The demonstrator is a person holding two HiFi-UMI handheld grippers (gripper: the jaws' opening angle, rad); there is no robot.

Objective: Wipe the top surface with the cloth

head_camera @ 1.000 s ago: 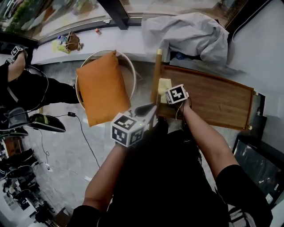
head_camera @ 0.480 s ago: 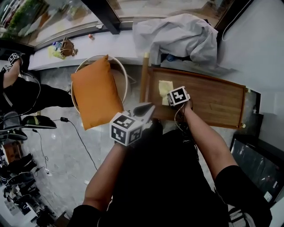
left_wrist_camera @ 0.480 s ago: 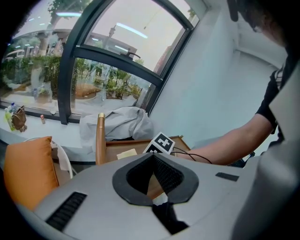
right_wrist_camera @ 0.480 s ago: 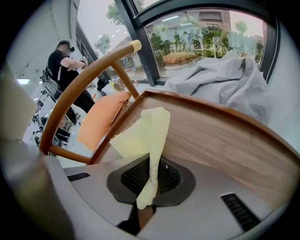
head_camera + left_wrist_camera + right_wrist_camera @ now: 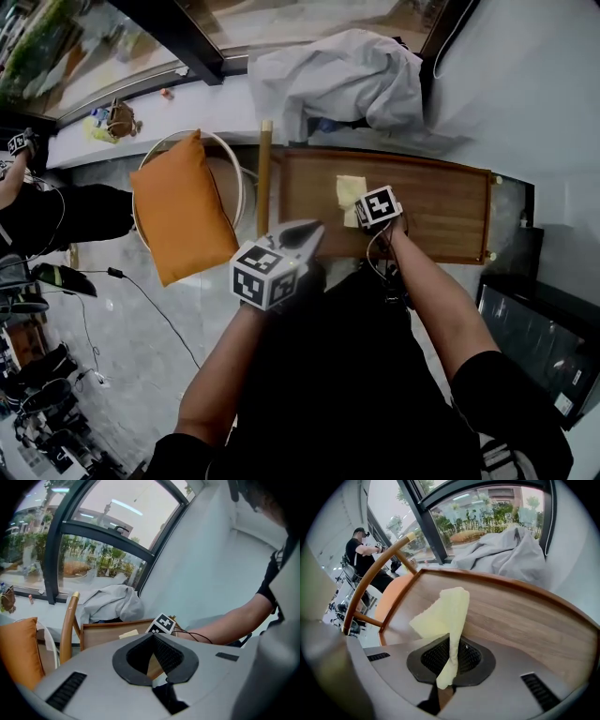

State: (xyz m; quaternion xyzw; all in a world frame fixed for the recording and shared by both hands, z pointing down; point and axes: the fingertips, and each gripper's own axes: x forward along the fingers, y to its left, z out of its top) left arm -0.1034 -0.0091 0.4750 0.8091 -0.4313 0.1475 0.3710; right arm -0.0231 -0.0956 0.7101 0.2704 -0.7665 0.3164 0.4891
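Pinching the yellow cloth, the right tool has its two pads squeezed on the cloth's bottom end, so that end is hidden down between them. The rest of the cloth sticks out over the brown wooden counter. In the head view, the tool's marker cube covers part of the cloth, and I cannot tell how much of the cloth touches the wood. The left tool is pressed together at the tips with nothing in it, near the counter's left end. An orange cushion sits on a chair and hides most of it. A grey heap lies behind the counter.
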